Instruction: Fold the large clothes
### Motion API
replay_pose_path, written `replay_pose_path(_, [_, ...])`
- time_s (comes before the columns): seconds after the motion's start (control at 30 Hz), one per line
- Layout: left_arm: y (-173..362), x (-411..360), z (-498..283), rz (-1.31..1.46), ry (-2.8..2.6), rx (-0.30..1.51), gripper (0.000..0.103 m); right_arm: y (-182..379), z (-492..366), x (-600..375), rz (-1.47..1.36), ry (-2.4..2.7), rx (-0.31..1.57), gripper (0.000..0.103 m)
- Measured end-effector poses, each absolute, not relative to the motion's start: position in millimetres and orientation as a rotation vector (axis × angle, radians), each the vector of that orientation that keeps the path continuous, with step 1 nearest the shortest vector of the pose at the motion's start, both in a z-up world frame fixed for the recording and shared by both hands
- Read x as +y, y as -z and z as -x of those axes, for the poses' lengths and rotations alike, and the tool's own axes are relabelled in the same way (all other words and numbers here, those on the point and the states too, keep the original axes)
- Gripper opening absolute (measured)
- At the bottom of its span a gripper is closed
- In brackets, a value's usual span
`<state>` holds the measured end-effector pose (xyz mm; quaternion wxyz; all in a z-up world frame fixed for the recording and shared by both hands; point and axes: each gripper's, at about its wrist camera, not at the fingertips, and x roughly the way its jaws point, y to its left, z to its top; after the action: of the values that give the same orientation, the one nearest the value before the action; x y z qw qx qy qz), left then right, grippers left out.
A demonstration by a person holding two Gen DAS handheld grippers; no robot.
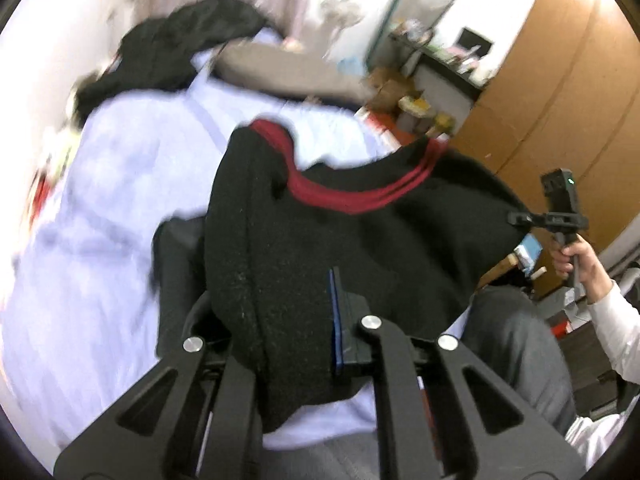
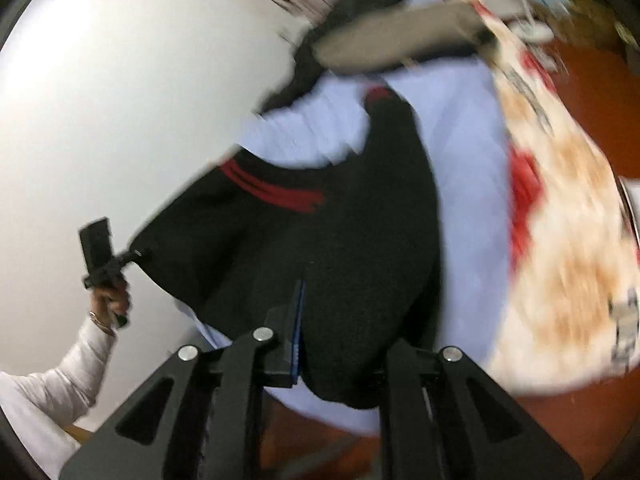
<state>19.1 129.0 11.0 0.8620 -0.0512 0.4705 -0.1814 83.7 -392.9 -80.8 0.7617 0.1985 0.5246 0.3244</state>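
The black garment [image 1: 360, 240], soft, limp and likely heavy, hangs mid-frame, pinched at its edges by left gripper [image 1: 304, 320] and right gripper [image 2: 340, 328].

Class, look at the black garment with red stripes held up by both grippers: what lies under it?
Under the black garment lies a pale lavender bed sheet, visible around and below its hanging edge. The part of the sheet directly beneath is covered by the fabric, so anything lying there cannot be seen.

The room is bright. The bed [image 1: 100, 184] looks smeared and blurry. The round edges bend and turn dark.
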Motion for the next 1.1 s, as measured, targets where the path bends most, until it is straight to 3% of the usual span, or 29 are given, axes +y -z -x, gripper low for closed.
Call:
replay_pose_path(0.13, [20.0,150.6,-7.4,0.184,0.357,0.997,0.010,121.6,-72.4,-406.3,-0.467,-0.734,1.129,0.024])
replay_pose_path(0.27, [29.9,150.8,-14.5,0.147,0.343,1.007,0.015,140.2,-84.0,-399.5,-0.500,-0.789,1.136,0.067])
replay_pose_path(0.3, [31.2,148.7,-14.9,0.143,0.340,1.010,0.019,140.6,-84.3,-394.5,-0.503,-0.804,1.154,0.078])
replay_pose_path(0.37, [37.8,141.3,-24.0,0.131,0.371,1.043,0.051,141.8,-94.1,-378.2,-0.412,-0.823,1.162,0.081])
replay_pose_path(0.4, [40.5,135.1,-30.4,0.109,0.385,1.054,0.051,144.7,-98.2,-372.9,-0.383,-0.830,1.173,0.081])
replay_pose_path(0.43, [42.8,131.4,-33.1,0.085,0.392,1.064,0.051,151.2,-106.2,-367.6,-0.362,-0.832,1.196,0.080])
replay_pose_path(0.47, [49.0,127.0,-38.7,0.064,0.408,1.093,0.037,155.6,-111.2,-366.8,-0.371,-0.834,1.212,0.078])
replay_pose_path(0.53, [56.3,120.3,-49.9,0.025,0.431,1.139,0.026,151.7,-107.4,-369.7,-0.371,-0.859,1.205,0.065])
replay_pose_path(0.57, [55.7,117.9,-53.6,0.010,0.441,1.141,0.021,147.8,-107.2,-373.0,-0.393,-0.889,1.190,0.028])
replay_pose_path(0.73, [47.4,123.4,-70.1,0.125,0.428,1.207,0.013,121.0,-107.5,-365.3,-0.406,-0.814,1.247,0.017])
replay_pose_path(0.8, [35.4,121.2,-70.9,0.155,0.437,1.226,0.011,98.8,-116.8,-360.4,-0.463,-0.772,1.278,0.008])
replay_pose_path(1.1, [-103.9,111.0,-81.2,0.394,0.470,1.353,0.009,-72.8,-115.8,-308.7,-0.520,-0.628,1.546,0.007])
